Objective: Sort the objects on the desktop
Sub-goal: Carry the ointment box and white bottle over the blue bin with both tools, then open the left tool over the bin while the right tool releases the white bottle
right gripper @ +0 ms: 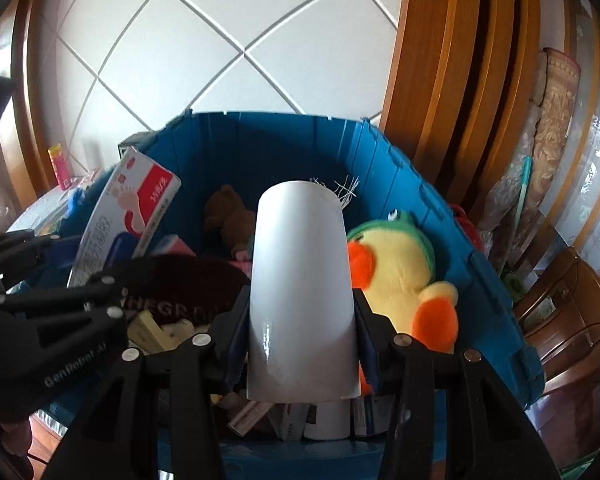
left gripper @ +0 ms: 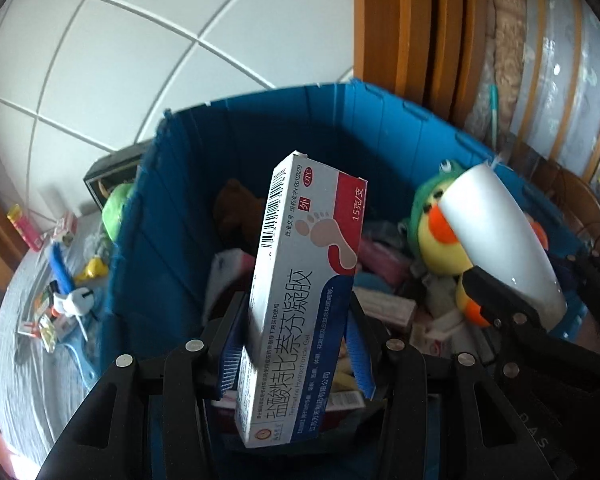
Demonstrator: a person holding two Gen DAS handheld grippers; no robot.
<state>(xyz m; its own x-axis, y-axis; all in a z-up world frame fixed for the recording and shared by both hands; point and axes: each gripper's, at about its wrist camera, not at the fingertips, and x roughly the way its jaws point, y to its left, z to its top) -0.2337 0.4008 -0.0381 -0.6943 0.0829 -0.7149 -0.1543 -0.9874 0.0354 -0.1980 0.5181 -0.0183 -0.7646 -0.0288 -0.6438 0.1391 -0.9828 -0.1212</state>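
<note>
**Both grippers loaded above the blue bin**

- Left gripper (left gripper: pixel 296 344): fingers closed onto an ointment box (left gripper: pixel 300 280), white, blue and red with a footprint graphic and barcode. The box stands nearly upright, tilted slightly, lower half clamped between the blue pads, upper half projecting over the bin interior.
- Right gripper (right gripper: pixel 302 344): fingers closed onto a white cup (right gripper: pixel 300 288), glossy, tapering toward its far end, gripped near the wider end and held over the bin.
- Blue bin (left gripper: pixel 180 208): ribbed plastic walls, open top, part-filled. Contents include a yellow duck plush (right gripper: pixel 396 272) with green hood and orange beak lying against the right wall, a brown plush (right gripper: pixel 228 216) at the far side, and assorted small cartons and packets underneath.
- Table (left gripper: pixel 28 344): left of the bin, grey surface, carrying loose items, among them a blue brush (left gripper: pixel 60 268), a yellow piece and small packets, well apart from both grippers.
- Backdrop: white tiled wall, wooden door frame.
</note>
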